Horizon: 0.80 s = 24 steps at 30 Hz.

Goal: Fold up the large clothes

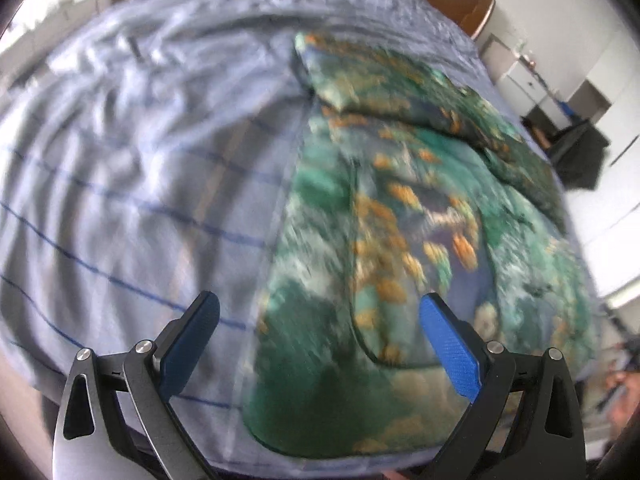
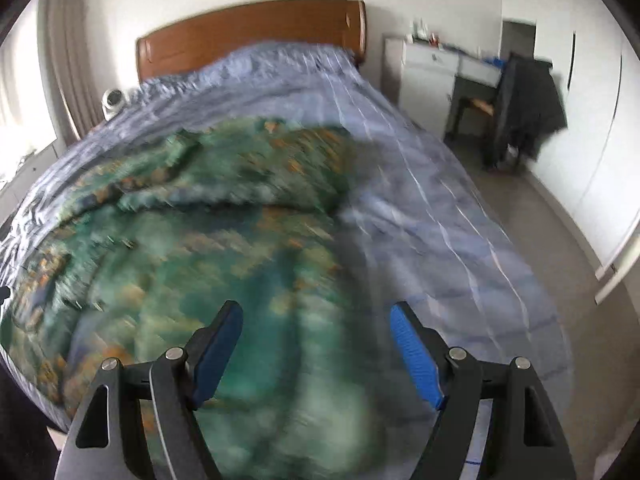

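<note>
A large green garment with orange and white print [image 1: 400, 240] lies spread on the bed, one part folded over at its far end [image 1: 400, 80]. In the right wrist view it [image 2: 200, 240] fills the left and middle. My left gripper [image 1: 320, 304] is open and empty, held above the garment's near left edge. My right gripper [image 2: 316, 312] is open and empty, above the garment's near right edge. Both views are motion-blurred.
The bed has a pale blue striped cover [image 1: 140, 160], also shown in the right wrist view [image 2: 440, 220], and a brown wooden headboard [image 2: 248, 36]. A white cabinet [image 2: 428, 76], a desk and a chair with a dark coat [image 2: 524, 108] stand right of the bed. Grey floor [image 2: 560, 240] runs alongside.
</note>
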Available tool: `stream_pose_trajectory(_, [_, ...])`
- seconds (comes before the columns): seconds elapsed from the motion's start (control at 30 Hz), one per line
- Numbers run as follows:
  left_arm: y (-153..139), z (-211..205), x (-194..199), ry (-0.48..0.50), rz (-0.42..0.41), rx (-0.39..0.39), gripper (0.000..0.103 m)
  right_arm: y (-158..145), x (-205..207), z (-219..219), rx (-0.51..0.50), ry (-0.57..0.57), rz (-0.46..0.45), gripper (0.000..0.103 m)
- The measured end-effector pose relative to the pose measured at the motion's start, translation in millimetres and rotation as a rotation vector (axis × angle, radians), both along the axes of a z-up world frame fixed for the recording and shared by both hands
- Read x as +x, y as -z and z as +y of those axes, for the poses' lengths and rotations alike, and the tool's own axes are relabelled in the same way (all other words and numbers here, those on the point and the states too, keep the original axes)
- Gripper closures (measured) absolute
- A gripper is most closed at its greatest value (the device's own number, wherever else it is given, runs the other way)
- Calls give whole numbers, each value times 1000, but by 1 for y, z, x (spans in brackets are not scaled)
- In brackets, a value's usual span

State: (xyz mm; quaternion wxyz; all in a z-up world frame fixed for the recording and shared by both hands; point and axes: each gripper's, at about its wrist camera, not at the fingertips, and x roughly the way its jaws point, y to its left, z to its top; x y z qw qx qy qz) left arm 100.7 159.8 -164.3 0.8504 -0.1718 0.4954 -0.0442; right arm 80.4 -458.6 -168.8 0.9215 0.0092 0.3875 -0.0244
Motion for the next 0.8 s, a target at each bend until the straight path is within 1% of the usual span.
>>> stream_pose_trajectory(0.03, [4, -2, -1, 15, 10, -31, 3, 5, -2, -13, 13, 5, 42, 25])
stream_pose_trajectory(0.07, [9, -7, -2, 43, 21, -56, 3, 8, -4, -21, 23, 11, 63, 25])
stream_pose_trajectory(0.1, [10, -12, -2, 58, 24, -57, 3, 11, -8, -31, 42, 17, 81, 25])
stream_pose_trajectory(0.13, [12, -18, -2, 67, 22, -33, 3, 13, -10, -35, 58, 16, 89, 25])
stream_pose_trajectory(0.17, [13, -23, -3, 72, 18, 7, 3, 16, -12, -39, 79, 14, 97, 25])
stream_pose_trajectory(0.23, [15, -30, -3, 77, 16, 40, 3, 20, -17, -43, 130, 9, 105, 25])
stream_pose_trajectory(0.3, [16, -31, -4, 71, 8, 43, 2, 24, -19, -41, 153, -6, 102, 25])
stream_pose_trajectory(0.43, [24, -29, -6, 80, -9, 51, 1, 34, -21, -28, 130, -54, 82, 25])
stream_pose_trajectory(0.5, [31, -29, -6, 83, -21, 46, 1, 40, -20, -25, 135, -66, 71, 25])
stream_pose_trajectory(0.57, [32, -29, -7, 78, -44, 51, 1, 48, -19, -25, 144, -58, 72, 25])
stream_pose_trajectory(0.67, [34, -34, -12, 75, -79, 82, 1, 60, -22, -30, 196, -40, 63, 25])
stream_pose_trajectory(0.8, [35, -38, -16, 76, -108, 120, 1, 66, -29, -32, 202, -34, 41, 25])
